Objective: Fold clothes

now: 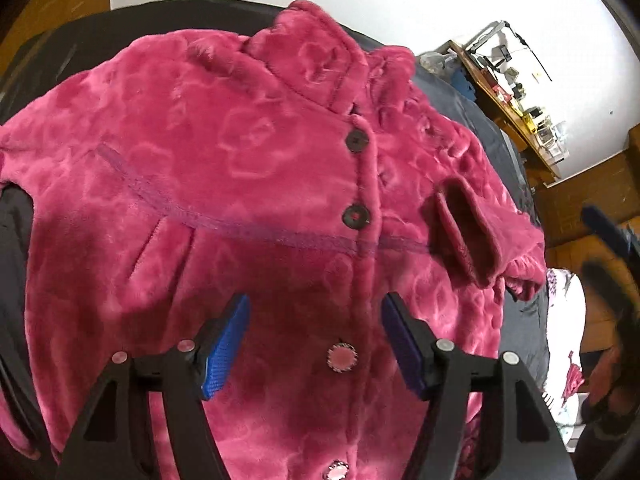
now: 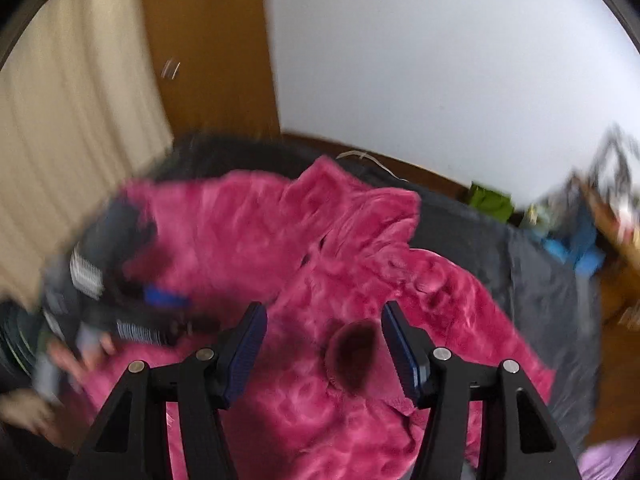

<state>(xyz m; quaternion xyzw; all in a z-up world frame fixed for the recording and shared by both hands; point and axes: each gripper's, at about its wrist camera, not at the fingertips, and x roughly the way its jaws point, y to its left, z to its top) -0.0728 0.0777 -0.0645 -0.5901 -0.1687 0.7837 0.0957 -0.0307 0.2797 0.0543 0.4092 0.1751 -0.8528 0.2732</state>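
A pink fleece jacket (image 1: 240, 184) with a flower pattern lies front up on a dark grey bedspread (image 1: 492, 148). Its buttons run down the middle and its collar (image 1: 312, 60) points away. One sleeve is folded across the front, its cuff (image 1: 468, 232) open. My left gripper (image 1: 316, 344) is open and empty, just above the jacket's lower front. My right gripper (image 2: 324, 348) is open and empty over the same jacket (image 2: 256, 232), with the sleeve cuff (image 2: 352, 356) between its fingers. The left gripper shows blurred in the right wrist view (image 2: 160, 300).
A wooden shelf (image 1: 516, 100) with small items stands by the white wall to the right. White patterned cloth (image 1: 564, 340) lies at the bed's right edge. A cream curtain (image 2: 68, 152) and a brown door (image 2: 208, 48) stand behind the bed.
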